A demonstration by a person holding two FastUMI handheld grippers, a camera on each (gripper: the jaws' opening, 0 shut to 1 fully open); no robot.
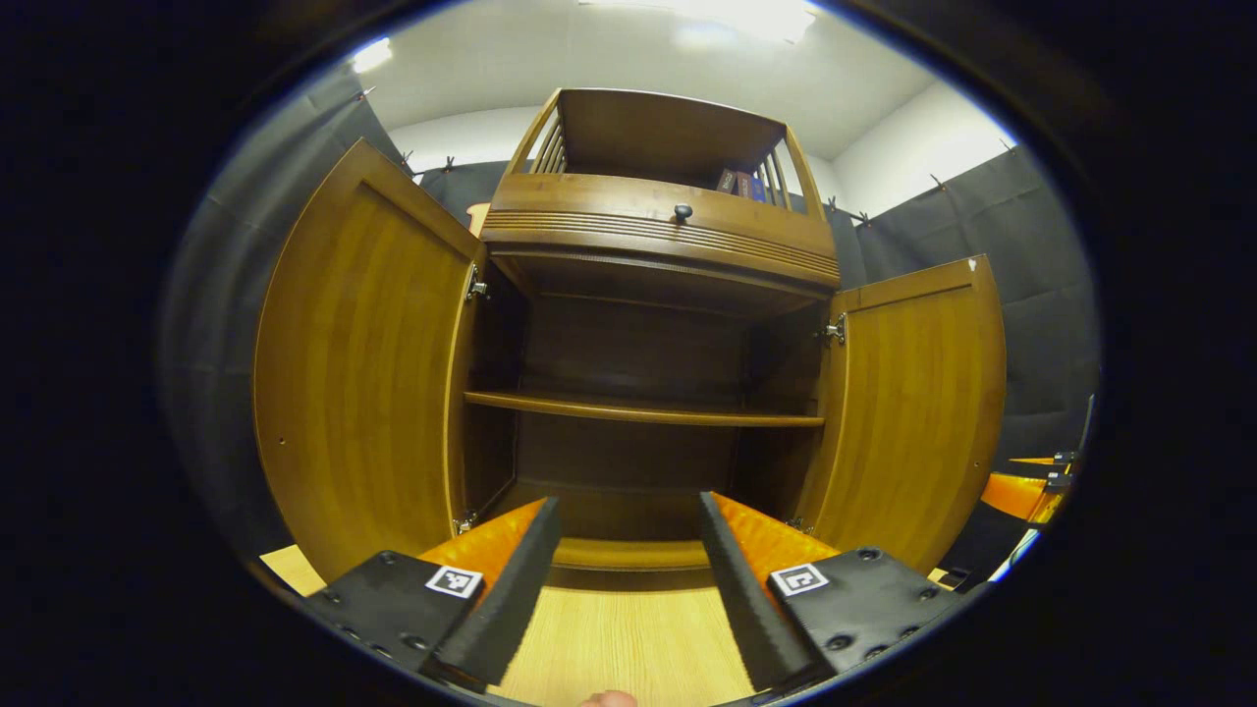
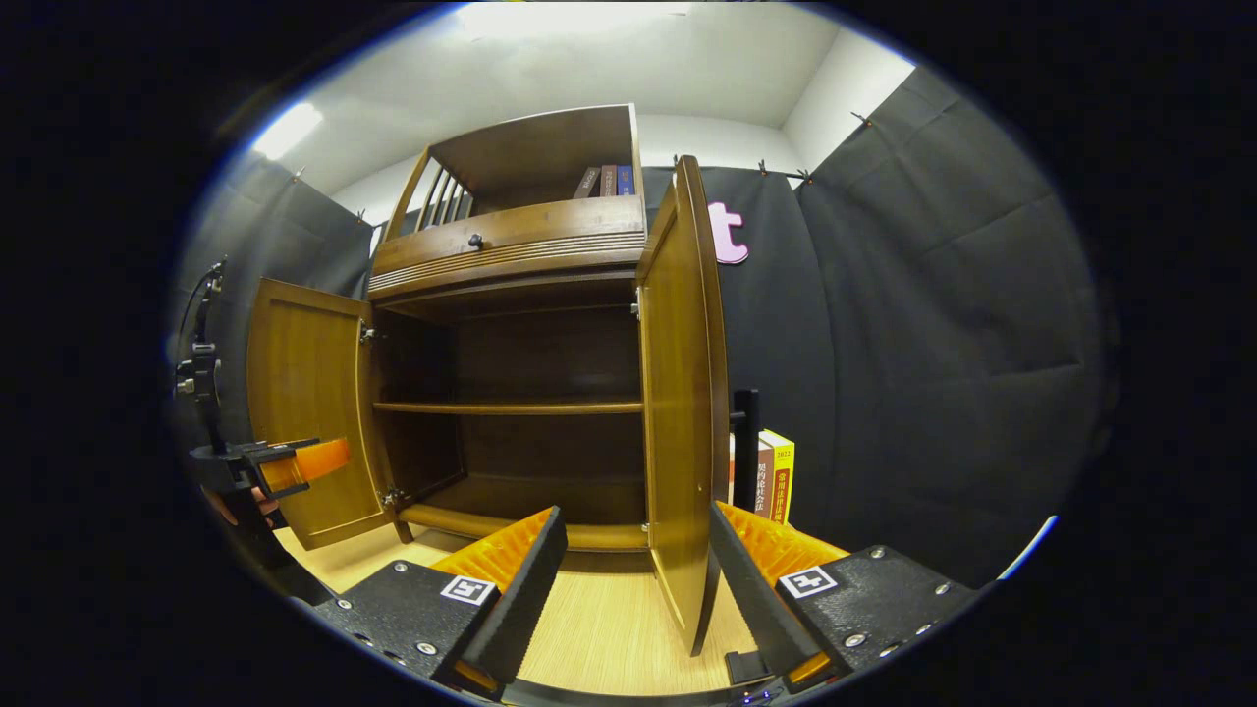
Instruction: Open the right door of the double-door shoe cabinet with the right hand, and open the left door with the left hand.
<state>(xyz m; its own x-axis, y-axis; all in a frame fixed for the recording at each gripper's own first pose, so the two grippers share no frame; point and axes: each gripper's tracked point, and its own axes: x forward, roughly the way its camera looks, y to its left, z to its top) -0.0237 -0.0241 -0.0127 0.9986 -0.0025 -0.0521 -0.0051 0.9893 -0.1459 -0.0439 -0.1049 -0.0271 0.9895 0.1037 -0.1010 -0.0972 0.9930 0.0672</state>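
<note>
Both doors of the shoe cabinet (image 1: 648, 324) stand swung wide, so the task looks all but done; what remains, I judge, is to draw both tools back cleanly. In the left gripper view the left door (image 1: 358, 363) fills the 9 o'clock side and the right door (image 1: 918, 403) the 3 o'clock side, with the bare inner shelf (image 1: 643, 407) between them. The left hand-held gripper (image 1: 628, 574) sits at 6 o'clock, fingers spread, nothing between them, apart from either door.

In the right gripper view the right hand-held gripper (image 2: 638, 579) is also spread, and the right door's free edge (image 2: 702, 511) stands between its fingers without being pinched, as far as I can tell. To finish well, pull straight back along the door's edge so neither finger drags it closed.

The cabinet rests on a pale wood-grain floor (image 1: 619, 648). A drawer with a dark knob (image 1: 683, 211) runs above the doors, and books (image 2: 604, 181) lean in the top shelf at 12 o'clock. More books (image 2: 774, 479) stand beside the cabinet at 4 o'clock. Black cloth walls (image 2: 933, 344) and a white ceiling close in the booth
</note>
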